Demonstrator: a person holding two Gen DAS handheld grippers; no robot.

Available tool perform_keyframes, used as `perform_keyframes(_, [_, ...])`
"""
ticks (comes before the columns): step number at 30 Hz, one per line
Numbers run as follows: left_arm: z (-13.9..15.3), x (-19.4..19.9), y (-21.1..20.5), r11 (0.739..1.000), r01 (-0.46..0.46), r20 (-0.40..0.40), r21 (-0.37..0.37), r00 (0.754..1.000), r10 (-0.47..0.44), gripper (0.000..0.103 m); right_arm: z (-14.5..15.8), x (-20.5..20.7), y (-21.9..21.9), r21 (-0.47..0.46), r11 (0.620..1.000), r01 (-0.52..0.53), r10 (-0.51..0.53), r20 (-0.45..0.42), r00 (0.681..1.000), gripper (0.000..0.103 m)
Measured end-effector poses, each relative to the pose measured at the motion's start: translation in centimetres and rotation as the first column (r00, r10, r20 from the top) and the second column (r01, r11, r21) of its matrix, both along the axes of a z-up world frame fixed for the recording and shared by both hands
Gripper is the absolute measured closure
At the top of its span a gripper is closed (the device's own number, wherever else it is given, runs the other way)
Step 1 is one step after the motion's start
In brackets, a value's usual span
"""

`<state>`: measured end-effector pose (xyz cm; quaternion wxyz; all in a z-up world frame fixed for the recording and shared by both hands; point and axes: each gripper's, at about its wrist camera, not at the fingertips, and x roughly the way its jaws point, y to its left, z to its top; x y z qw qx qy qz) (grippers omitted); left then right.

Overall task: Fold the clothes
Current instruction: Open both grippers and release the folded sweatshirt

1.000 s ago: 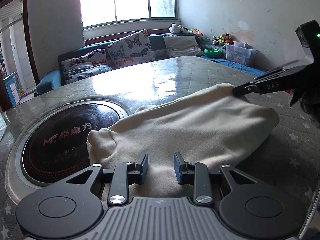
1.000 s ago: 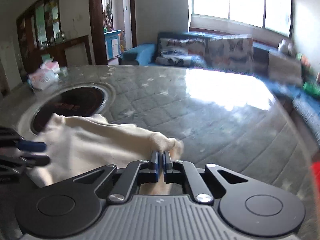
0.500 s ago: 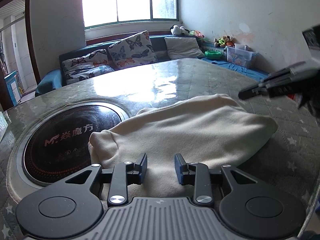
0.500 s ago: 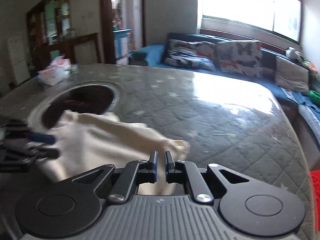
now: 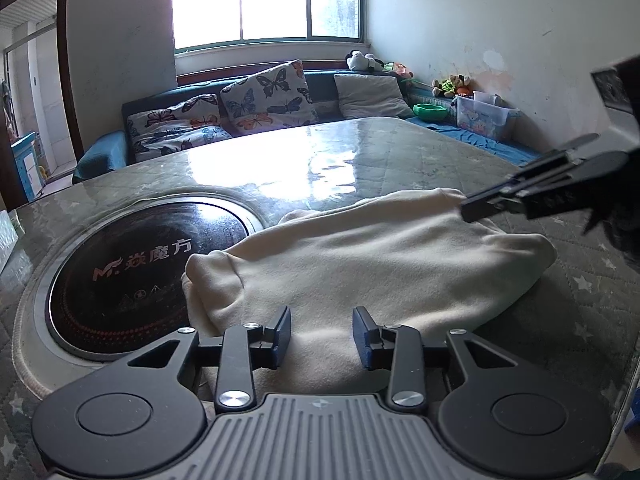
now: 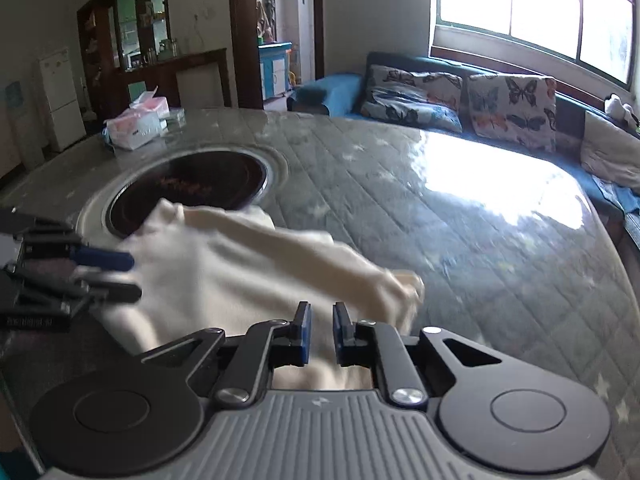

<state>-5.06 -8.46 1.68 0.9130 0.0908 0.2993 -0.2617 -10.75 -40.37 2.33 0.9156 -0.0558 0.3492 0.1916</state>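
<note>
A cream fleece garment (image 5: 360,264) lies folded into a long soft bundle on the counter (image 5: 360,152), just ahead of the left hand-held gripper (image 5: 322,334). Its nap is matte and plain, with no print showing. The end to that gripper's left is a rounded, puckered fold that hangs over the rim of the round black cooktop (image 5: 136,264) sunk in the counter. The end to its right bulges in a smooth curve.

The left hand-held gripper's jaws stand apart and are opening; cloth lies below the gap, and the pads do not press it.

The right hand-held gripper (image 6: 320,330) is over the bundle's other end, where a narrow tip of cloth (image 6: 404,284) lies crumpled just ahead of it. Its jaws are a small way apart and opening, with cloth seen between and beneath them, loose from the pads.

The counter's surface is quilted grey with pale stars, glossy with window glare.
</note>
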Motion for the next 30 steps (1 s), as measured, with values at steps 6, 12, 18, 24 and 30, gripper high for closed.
perform_keyframes(6, [-0.1,0.0,0.3,1.000,0.003,-0.006,-0.010,1.000,-0.003,0.064,-1.3,3.5,0.6,-0.004,0.999,0.033,-0.033,-0.022,0.999,0.092])
perform_keyframes(12, [0.2,0.1,0.5,1.000,-0.003,-0.015,-0.031,1.000,0.003,0.063,-1.3,5.0,0.3,0.017,0.997,0.072,-0.072,-0.032,0.997,0.090])
perform_keyframes(18, [0.7,0.3,1.0,0.997,-0.040,-0.019,-0.059,0.999,0.039,0.061,-1.1,6.2,2.9,0.007,1.000,0.013,-0.013,-0.033,0.999,0.082])
perform_keyframes(24, [0.8,0.0,2.0,0.995,-0.075,-0.027,-0.060,0.997,0.073,0.060,-1.6,6.8,4.2,-0.014,1.000,0.003,-0.003,-0.032,0.999,0.078])
perform_keyframes(30, [0.9,-0.4,2.6,0.992,-0.108,-0.028,-0.067,0.994,0.106,0.059,-0.1,3.4,5.3,-0.037,0.994,-0.103,0.103,-0.006,0.995,0.064])
